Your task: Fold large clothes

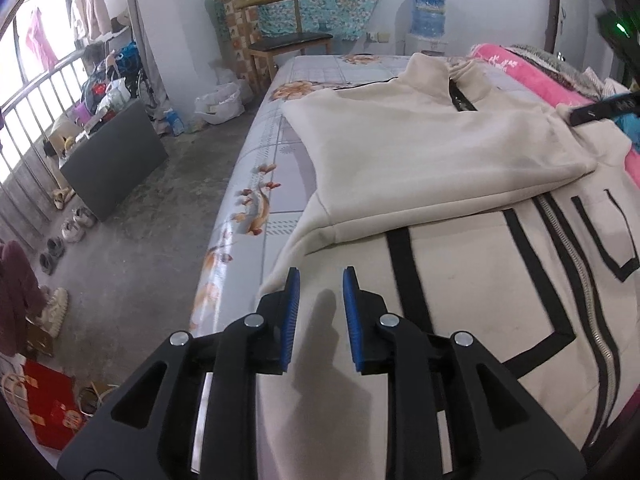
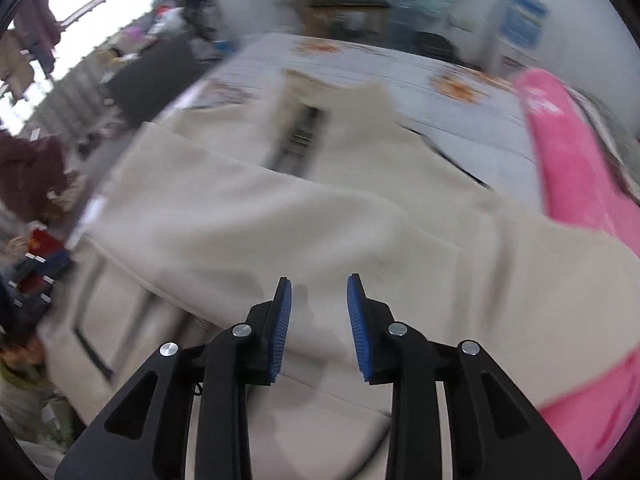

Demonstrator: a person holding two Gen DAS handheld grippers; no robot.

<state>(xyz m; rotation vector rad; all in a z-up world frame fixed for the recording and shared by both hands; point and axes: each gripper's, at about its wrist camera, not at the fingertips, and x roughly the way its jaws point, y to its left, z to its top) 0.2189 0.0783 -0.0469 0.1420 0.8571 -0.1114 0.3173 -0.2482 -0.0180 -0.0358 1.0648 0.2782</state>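
- A large cream fleece jacket with black tape trim and a silver front zip lies spread on the bed with the floral and fish-print sheet; its collar points toward the far end, and one sleeve is folded across the chest.
- The left gripper with black arms and blue ribbed pads hangs just above the jacket's lower front, near the hem corner at the bed's left edge. Its jaws are spread, with nothing between the pads; its shadow falls on the cloth directly below.
- From this claw, the folded sleeve lies ahead, and the zip runs to its right.
- The right gripper of the same black-and-blue build sits over the cream jacket too, jaws parted and holding nothing; this view is blurred, so whether the pads touch the fabric cannot be told.
- Ahead of the right claw lie the folded sleeve and the collar; a pink plush blanket lies along the jacket's right side.
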